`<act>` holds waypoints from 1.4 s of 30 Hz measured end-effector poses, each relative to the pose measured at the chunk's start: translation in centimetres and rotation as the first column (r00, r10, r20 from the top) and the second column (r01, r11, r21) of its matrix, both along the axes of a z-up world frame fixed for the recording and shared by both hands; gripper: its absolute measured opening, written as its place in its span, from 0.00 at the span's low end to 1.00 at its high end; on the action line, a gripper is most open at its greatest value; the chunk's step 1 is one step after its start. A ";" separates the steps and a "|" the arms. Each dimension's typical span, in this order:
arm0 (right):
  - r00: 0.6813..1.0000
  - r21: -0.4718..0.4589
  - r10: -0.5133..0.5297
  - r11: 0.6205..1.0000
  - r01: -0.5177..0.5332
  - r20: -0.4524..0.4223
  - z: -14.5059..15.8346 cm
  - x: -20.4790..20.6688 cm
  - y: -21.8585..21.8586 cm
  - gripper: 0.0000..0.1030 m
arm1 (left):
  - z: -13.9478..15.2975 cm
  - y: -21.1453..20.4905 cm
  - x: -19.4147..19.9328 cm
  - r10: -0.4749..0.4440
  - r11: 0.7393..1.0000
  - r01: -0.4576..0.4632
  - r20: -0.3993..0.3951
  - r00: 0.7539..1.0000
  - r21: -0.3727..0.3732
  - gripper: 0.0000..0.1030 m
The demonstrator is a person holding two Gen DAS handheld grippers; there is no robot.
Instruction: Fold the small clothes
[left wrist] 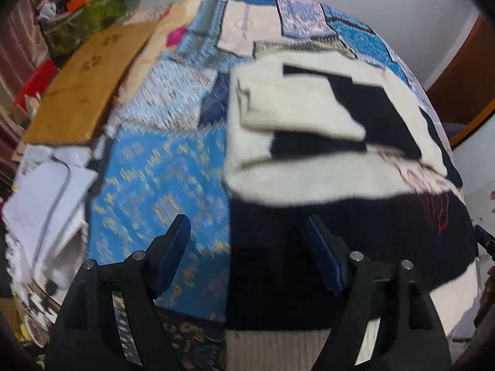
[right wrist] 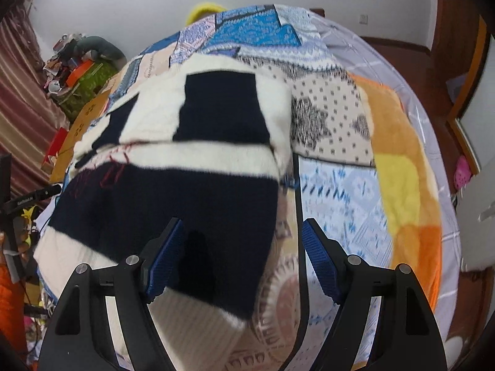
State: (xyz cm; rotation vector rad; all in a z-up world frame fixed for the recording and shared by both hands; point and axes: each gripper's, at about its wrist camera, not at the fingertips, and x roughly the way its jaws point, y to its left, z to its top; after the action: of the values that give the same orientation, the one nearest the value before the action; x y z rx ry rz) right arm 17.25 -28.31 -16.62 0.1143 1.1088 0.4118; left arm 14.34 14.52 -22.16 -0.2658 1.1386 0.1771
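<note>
A white and navy block-striped sweater [left wrist: 324,167] lies flat on a patchwork bedspread [left wrist: 161,185], its sleeves folded in over the body. It also shows in the right wrist view [right wrist: 185,167]. My left gripper [left wrist: 247,247] is open and empty, hovering over the sweater's lower left edge near the ribbed hem. My right gripper [right wrist: 239,247] is open and empty, over the sweater's lower right corner, with its left finger above the navy band and its right finger over the bedspread.
A cardboard sheet [left wrist: 83,86] and white papers [left wrist: 49,191] lie at the bed's left edge. An orange and yellow plush blanket [right wrist: 402,160] lies on the right side. Clutter [right wrist: 80,61] is piled by the curtain. A wooden door [right wrist: 458,61] stands at right.
</note>
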 end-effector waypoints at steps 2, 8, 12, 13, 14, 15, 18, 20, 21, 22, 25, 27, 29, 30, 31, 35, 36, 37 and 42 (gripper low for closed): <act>1.000 0.006 -0.001 1.000 0.001 -0.030 -0.6 -0.3 0.0 0.72 | -1.0 -0.3 -0.2 -0.001 1.000 0.000 -0.029 1.000 -0.021 0.74; 0.999 0.052 -0.004 0.999 0.006 -0.048 -1.1 -0.5 0.2 0.72 | -2.2 -0.3 -0.8 0.015 0.996 -0.018 -0.046 0.999 -0.083 0.74; 0.999 0.078 0.019 0.997 -0.016 -0.043 -1.0 -0.7 0.7 0.72 | -2.9 0.6 -1.4 0.058 0.978 -0.068 -0.055 0.997 -0.197 0.74; 0.999 0.079 0.027 0.997 -0.024 -0.038 -0.9 -0.8 0.9 0.72 | -3.1 0.8 -1.5 0.063 0.972 -0.075 -0.058 0.996 -0.221 0.74; 0.999 0.078 0.034 0.996 -0.031 -0.033 -0.9 -0.8 1.1 0.72 | -3.2 0.9 -1.7 0.066 0.968 -0.079 -0.058 0.996 -0.240 0.74; 0.999 0.078 0.039 0.996 -0.036 -0.029 -0.9 -0.8 1.2 0.72 | -3.2 1.0 -1.8 0.064 0.965 -0.076 -0.055 0.996 -0.251 0.74; 0.999 0.094 0.040 0.995 -0.037 -0.031 -1.1 -0.7 1.4 0.70 | -2.8 0.3 -2.1 0.037 0.968 -0.046 -0.041 0.998 -0.247 0.71; 0.999 0.109 0.042 0.993 -0.038 -0.031 -1.2 -0.6 1.4 0.63 | -2.4 -0.2 -2.1 0.011 0.968 -0.017 -0.025 1.000 -0.250 0.59; 0.999 0.115 0.042 0.993 -0.038 -0.030 -1.2 -0.5 1.5 0.61 | -2.1 -0.5 -2.1 0.000 0.968 -0.005 -0.020 1.000 -0.251 0.54; 0.999 0.117 0.043 0.992 -0.040 -0.028 -1.1 -0.6 1.5 0.57 | -1.9 -0.7 -2.0 -0.005 0.969 0.001 -0.017 1.000 -0.248 0.52; 0.998 0.116 0.066 0.991 -0.064 -0.009 -0.7 -0.7 2.0 0.42 | -1.4 -1.3 -1.6 -0.025 0.967 0.022 -0.009 1.000 -0.255 0.35; 0.997 0.101 0.078 0.992 -0.078 0.007 -0.4 -0.8 2.2 0.32 | -0.8 -1.9 -1.4 -0.046 0.967 0.046 0.006 0.999 -0.250 0.27; 0.996 0.090 0.081 0.993 -0.083 0.019 -0.2 -0.6 2.2 0.17 | 0.0 -2.5 -1.3 -0.063 0.971 0.067 0.025 0.998 -0.230 0.21; 0.996 0.089 0.081 0.993 -0.082 0.022 -0.1 -0.5 2.1 0.15 | 0.5 -2.8 -1.1 -0.072 0.975 0.078 0.037 0.997 -0.208 0.15; 0.997 0.094 0.078 0.992 -0.081 0.028 0.0 -0.4 1.9 0.13 | 1.0 -3.1 -1.0 -0.079 0.978 0.087 0.049 0.996 -0.190 0.12; 0.995 0.106 0.072 0.991 -0.079 0.067 0.9 0.0 1.7 0.11 | 3.8 -3.6 -0.3 -0.104 0.985 0.121 0.134 0.986 -0.124 0.11; 0.994 0.106 0.069 0.991 -0.078 0.085 1.3 0.2 1.6 0.10 | 4.7 -3.6 -0.2 -0.102 0.988 0.119 0.156 0.982 -0.103 0.11; 0.993 0.106 0.066 0.991 -0.076 0.096 1.6 0.3 1.6 0.10 | 5.5 -3.5 0.1 -0.099 0.989 0.116 0.175 0.980 -0.092 0.11; 0.985 0.110 0.039 0.992 -0.058 0.169 3.4 1.8 1.5 0.09 | 7.8 -2.3 1.7 -0.068 0.993 0.088 0.239 0.969 -0.074 0.10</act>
State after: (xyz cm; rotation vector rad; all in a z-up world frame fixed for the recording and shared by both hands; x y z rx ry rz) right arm 19.07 -26.84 -13.19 0.1517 0.9247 0.5193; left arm 16.03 12.22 -14.35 -0.3083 0.9193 0.0263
